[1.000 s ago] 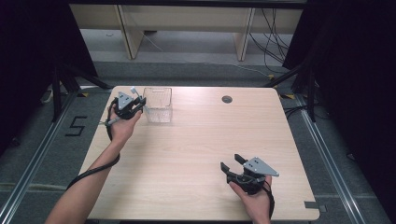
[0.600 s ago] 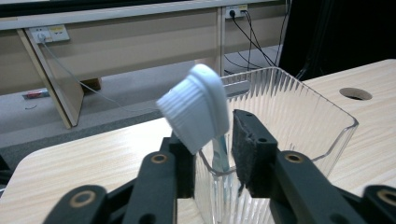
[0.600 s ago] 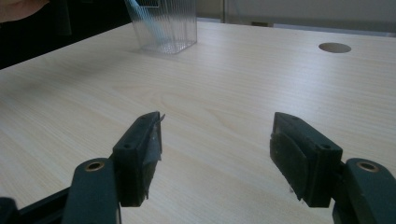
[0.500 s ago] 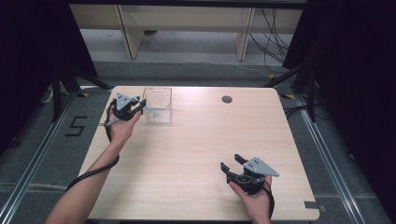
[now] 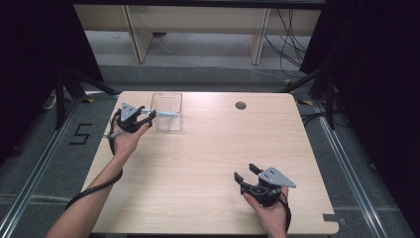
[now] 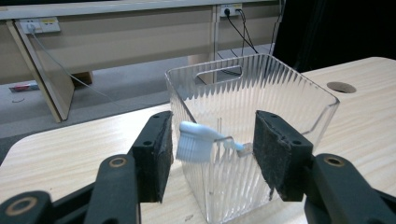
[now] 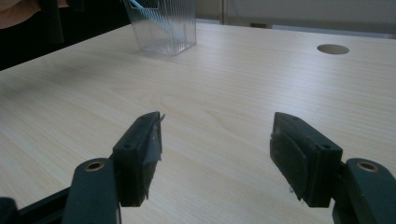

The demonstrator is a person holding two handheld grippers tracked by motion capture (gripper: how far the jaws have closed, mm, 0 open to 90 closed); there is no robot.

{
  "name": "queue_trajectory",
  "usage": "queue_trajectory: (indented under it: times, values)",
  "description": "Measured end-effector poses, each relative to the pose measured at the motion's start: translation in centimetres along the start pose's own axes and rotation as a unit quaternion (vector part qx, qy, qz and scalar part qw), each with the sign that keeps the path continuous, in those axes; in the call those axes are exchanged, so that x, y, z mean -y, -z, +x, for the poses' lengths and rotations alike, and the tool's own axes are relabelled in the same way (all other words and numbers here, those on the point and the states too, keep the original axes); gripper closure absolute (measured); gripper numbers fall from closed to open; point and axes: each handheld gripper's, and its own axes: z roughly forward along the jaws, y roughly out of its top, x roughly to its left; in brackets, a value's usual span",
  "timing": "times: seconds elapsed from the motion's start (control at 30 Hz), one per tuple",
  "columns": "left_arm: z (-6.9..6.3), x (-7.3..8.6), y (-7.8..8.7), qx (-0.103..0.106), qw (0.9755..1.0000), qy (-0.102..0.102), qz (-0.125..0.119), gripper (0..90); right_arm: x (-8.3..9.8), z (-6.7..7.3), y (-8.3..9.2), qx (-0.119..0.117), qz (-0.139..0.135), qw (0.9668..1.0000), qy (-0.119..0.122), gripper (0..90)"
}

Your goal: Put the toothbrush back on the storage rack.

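Observation:
A clear ribbed plastic container [image 5: 167,111] stands at the table's far left. A toothbrush [image 5: 161,113] with a light-blue handle leans in it, and its white head [image 6: 191,142] sticks out over the near rim [image 6: 219,140]. My left gripper [image 5: 148,118] is just left of the container. It is open, with its jaws [image 6: 210,135] on either side of the brush head and not touching it. My right gripper [image 5: 245,172] rests open near the table's front right and holds nothing [image 7: 217,126]. The container [image 7: 163,25] is far ahead of it.
The light wooden table [image 5: 213,158] has a round cable hole [image 5: 240,105] near its far edge. Behind the table are wooden furniture legs [image 5: 136,34] and cables on the floor. Black stands flank both sides.
My left gripper has drawn back slightly from the container toward the person. The right gripper has not moved.

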Motion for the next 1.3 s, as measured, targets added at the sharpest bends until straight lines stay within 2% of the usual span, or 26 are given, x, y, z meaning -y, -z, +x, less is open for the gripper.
queue_trajectory:
  times: [0.5,0.53,0.6,0.67,0.7,0.73,0.77,1.1,1.13,1.23,1.3]
  values:
    - [0.4,1.2,1.5,0.003,0.9999,0.003,0.016,44.5,0.0,0.1,0.0,0.000,0.000,1.0000,0.000,34.9]
    - [0.4,1.2,1.6,0.003,0.9999,0.004,0.015,44.4,0.0,0.0,0.0,0.007,-0.003,0.9999,0.011,34.9]
    - [0.5,1.4,1.8,0.003,0.9999,0.006,0.016,44.4,0.0,0.0,0.0,0.007,-0.003,0.9999,0.011,34.9]
    - [0.6,1.6,2.1,0.001,0.9998,0.009,0.019,44.3,0.0,0.1,0.1,0.001,0.004,1.0000,-0.002,34.9]
    - [0.5,1.7,2.3,0.002,0.9998,0.009,0.020,44.2,0.0,0.0,0.1,0.003,-0.002,1.0000,0.005,34.9]
    - [0.5,1.8,2.4,0.003,0.9997,0.009,0.020,44.0,0.0,0.2,0.1,0.004,0.000,1.0000,-0.005,34.9]
    - [0.5,1.9,2.5,0.002,0.9997,0.009,0.022,43.8,0.0,0.0,0.1,0.004,-0.003,1.0000,0.004,34.9]
    - [0.0,3.1,4.7,0.005,0.9996,0.013,0.027,42.5,0.0,0.0,0.1,0.005,0.000,1.0000,0.007,34.9]
    - [0.0,3.2,5.0,0.005,0.9995,0.012,0.029,42.3,0.0,0.2,0.1,0.005,0.003,1.0000,-0.004,34.9]
    - [-0.1,3.5,5.8,0.006,0.9995,0.011,0.029,42.1,0.0,0.0,0.1,0.011,-0.002,0.9999,0.008,34.9]
    - [-0.3,3.8,6.3,0.010,0.9995,0.010,0.029,42.0,0.0,0.0,0.2,0.010,0.000,0.9999,0.007,34.9]
